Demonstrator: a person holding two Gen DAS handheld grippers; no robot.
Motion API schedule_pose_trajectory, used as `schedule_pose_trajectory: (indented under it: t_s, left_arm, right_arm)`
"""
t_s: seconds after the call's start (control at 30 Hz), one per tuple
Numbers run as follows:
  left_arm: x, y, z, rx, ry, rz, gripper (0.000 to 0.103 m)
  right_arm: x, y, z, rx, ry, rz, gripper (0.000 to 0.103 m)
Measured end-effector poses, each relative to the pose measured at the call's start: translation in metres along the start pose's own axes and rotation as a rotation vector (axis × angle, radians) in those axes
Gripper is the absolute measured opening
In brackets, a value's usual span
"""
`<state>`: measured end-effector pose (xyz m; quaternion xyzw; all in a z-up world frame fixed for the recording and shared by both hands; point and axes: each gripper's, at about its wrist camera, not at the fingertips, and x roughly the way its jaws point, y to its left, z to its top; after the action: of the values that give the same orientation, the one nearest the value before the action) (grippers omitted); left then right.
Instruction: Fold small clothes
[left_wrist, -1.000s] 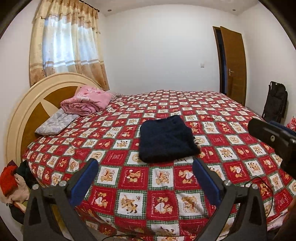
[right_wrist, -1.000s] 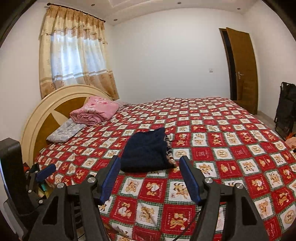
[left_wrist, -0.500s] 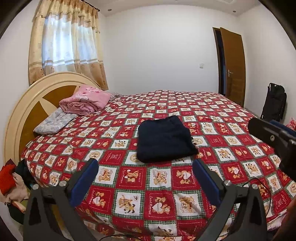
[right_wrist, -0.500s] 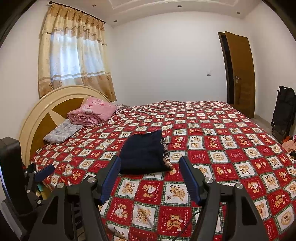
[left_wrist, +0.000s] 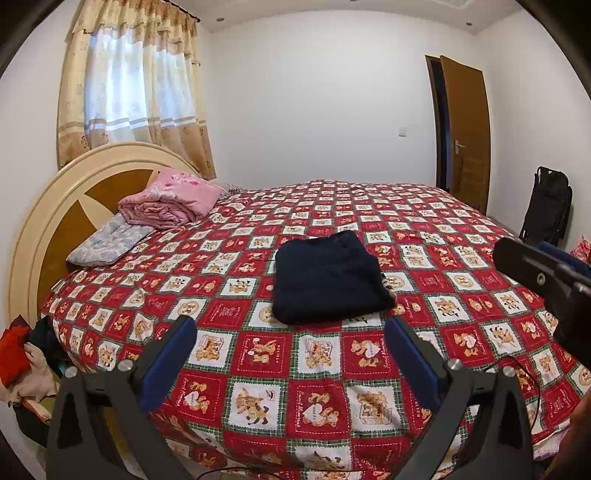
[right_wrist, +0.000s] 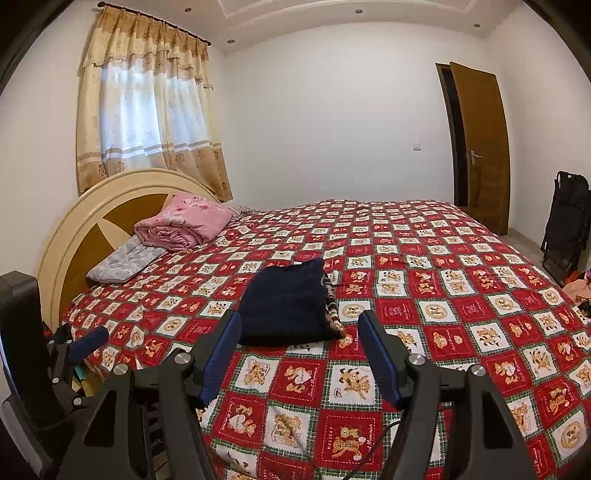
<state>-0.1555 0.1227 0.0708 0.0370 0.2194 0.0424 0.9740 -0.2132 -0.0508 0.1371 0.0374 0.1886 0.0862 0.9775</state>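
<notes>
The dark folded garment (left_wrist: 328, 277) on the bed (left_wrist: 258, 354) is judged soft and light, best pinched at a near corner. Both the left tool (left_wrist: 290, 354) and the right tool (right_wrist: 299, 350) are held open and empty.

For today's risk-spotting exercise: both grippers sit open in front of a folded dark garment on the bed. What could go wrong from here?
1. The folded navy blue garment shows a patterned layer poking out at its right edge; a one-sided pinch may undo the fold.
2. A thin black cable lies on the red teddy-bear patchwork bedspread near the left gripper; it may snag.
3. The right gripper, closing low, might catch the bedspread too.
</notes>
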Motion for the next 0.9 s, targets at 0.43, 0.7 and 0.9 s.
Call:
schedule_pose_trajectory:
  t_s: [0.43, 0.7, 0.9]
  left_arm:
    - [-0.0018, -0.0044, 0.0015, -0.005, -0.009, -0.001, 0.103]
    - [-0.0067, -0.007, 0.0079, -0.023, -0.032, 0.006, 0.103]
    - [-0.0067, -0.0037, 0.0079, -0.031, -0.032, 0.001, 0.103]
  right_arm:
    - [-0.001, -0.0036, -0.0001, 0.005, -0.012, -0.007, 0.067]
    - [-0.0053, -0.0045, -0.0011, 0.008, -0.027, -0.01, 0.067]
    - [-0.0076, -0.0035, -0.0011, 0.003, -0.032, -0.006, 0.067]
